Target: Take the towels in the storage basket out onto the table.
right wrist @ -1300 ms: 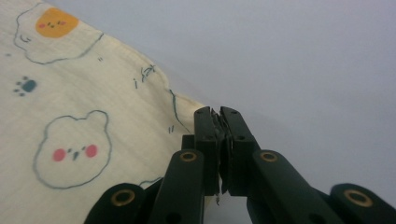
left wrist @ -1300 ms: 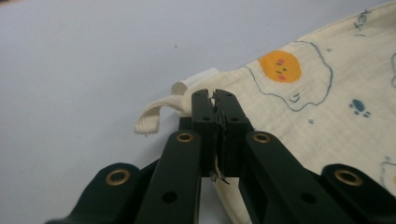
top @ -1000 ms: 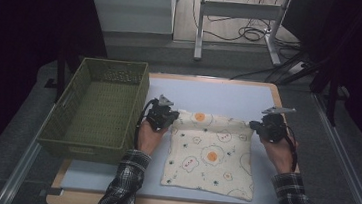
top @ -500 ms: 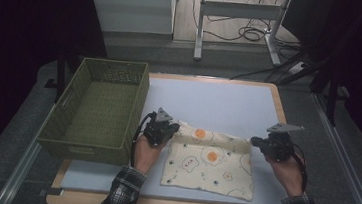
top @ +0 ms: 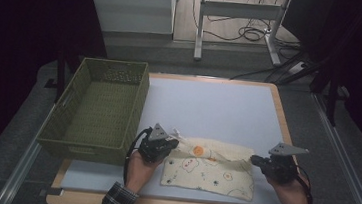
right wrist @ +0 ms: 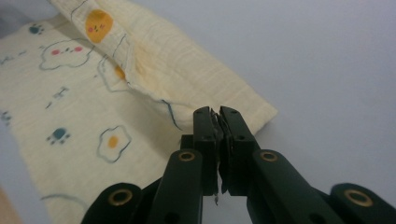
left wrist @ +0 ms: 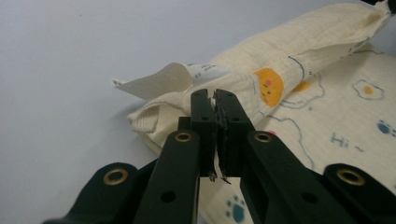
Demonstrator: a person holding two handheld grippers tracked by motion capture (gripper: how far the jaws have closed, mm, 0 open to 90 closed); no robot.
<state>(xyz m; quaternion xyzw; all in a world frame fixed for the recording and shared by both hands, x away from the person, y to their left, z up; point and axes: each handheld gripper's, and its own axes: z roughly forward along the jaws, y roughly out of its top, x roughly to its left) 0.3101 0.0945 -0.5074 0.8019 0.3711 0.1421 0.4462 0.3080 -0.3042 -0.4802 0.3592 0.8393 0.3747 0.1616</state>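
1. The patterned cloth (top: 210, 169) lies on the white table (top: 218, 110) near the person's edge, just right of the green basket (top: 99, 109), with its far edge lifted and carried over toward the person.
2. The left gripper (top: 169, 144) has its jaws clamped on the cloth's far left corner, where a white label sticks out.
3. The right gripper (top: 256, 161) pinches the far right corner the same way.
4. Holding both corners at once keeps the raised edge straight between them, so the fold should land square.
5. The basket is empty, probably waiting for the folded cloth.
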